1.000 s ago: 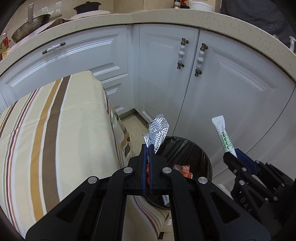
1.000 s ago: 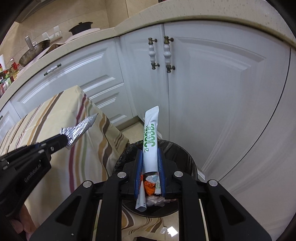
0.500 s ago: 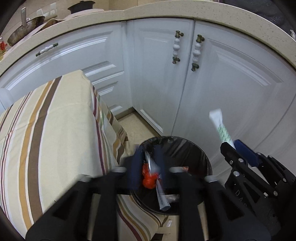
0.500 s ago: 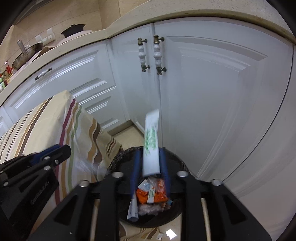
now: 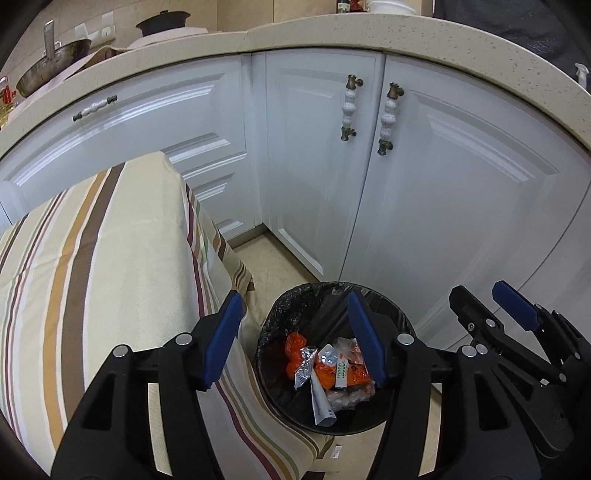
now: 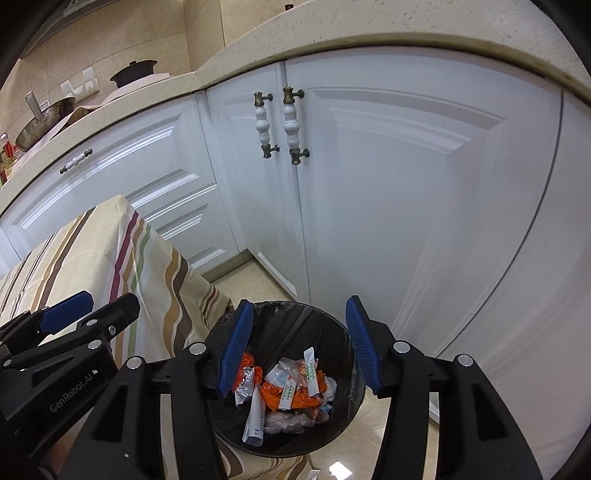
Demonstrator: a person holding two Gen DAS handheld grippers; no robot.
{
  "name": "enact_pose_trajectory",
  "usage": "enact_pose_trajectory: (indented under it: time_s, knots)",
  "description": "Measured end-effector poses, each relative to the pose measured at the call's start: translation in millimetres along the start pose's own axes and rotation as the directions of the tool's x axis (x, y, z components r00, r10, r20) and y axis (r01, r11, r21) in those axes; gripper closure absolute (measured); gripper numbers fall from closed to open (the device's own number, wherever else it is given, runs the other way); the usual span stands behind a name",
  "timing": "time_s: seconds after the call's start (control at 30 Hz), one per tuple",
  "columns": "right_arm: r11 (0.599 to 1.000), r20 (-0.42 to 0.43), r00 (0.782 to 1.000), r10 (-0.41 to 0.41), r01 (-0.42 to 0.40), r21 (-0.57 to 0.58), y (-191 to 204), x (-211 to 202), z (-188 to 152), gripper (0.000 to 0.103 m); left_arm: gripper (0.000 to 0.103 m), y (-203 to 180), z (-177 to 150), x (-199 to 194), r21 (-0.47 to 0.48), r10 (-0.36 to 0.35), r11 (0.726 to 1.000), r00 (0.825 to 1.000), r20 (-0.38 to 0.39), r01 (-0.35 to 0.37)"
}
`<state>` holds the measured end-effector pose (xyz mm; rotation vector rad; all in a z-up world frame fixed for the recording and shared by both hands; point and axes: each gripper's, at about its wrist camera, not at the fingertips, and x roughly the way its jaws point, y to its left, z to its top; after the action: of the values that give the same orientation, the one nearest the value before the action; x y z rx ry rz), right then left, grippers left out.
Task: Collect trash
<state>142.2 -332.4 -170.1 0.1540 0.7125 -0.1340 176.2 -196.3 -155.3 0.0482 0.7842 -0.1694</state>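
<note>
A black-lined trash bin (image 5: 334,286) stands on the floor below both grippers. My left gripper (image 5: 295,332) hangs over it, its jaws opening with nothing between them. The silver foil wrapper (image 5: 304,367) lies inside the bin among orange and white packets. My right gripper (image 6: 299,343) is also above the bin (image 6: 284,306), its jaws opening and empty. The white sachet with green print (image 6: 311,369) rests on the trash pile, and the foil wrapper (image 6: 245,384) lies to its left. Each gripper shows in the other's view: the right gripper (image 5: 478,291) and the left gripper (image 6: 110,301).
A table under a striped cloth (image 5: 110,277) stands just left of the bin, its hanging edge touching the rim. White cabinet doors (image 5: 314,166) with ceramic handles rise close behind. A beige countertop (image 5: 332,33) above carries a pan and a pot.
Both grippers went from shut to open. The foil wrapper left the left jaws and the green-printed sachet left the right jaws; both now lie in the bin.
</note>
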Motion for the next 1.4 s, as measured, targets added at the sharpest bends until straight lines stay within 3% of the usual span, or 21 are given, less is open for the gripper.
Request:
enact_pose_trajectory:
  time_s: [0.3,0.63,0.97,1.4]
  knots:
    - [0.999,0.031,0.999,-0.037,0.038,-0.009,1.6,-33.9,0.8,0.047,0.043,2.6,-1.4,-34.2,0.025,-0.009,1.0,0.998,0.062,0.008]
    - [0.998,0.098,0.994,-0.057,0.059,-0.019,17.3,-103.7,-0.1,0.034,0.027,27.3,-11.8,-101.8,0.048,0.008,0.999,0.987,0.159,-0.016]
    - [0.998,0.166,0.985,-0.044,0.05,-0.032,40.4,-167.7,-12.2,0.031,0.015,65.3,-36.1,-168.9,0.036,0.033,0.998,0.976,0.217,-0.042]
    - [0.997,0.233,0.971,-0.051,0.065,-0.052,62.1,-229.6,-31.0,0.027,0.01,98.1,-57.0,-231.7,-0.004,0.055,0.998,0.952,0.3,-0.056]
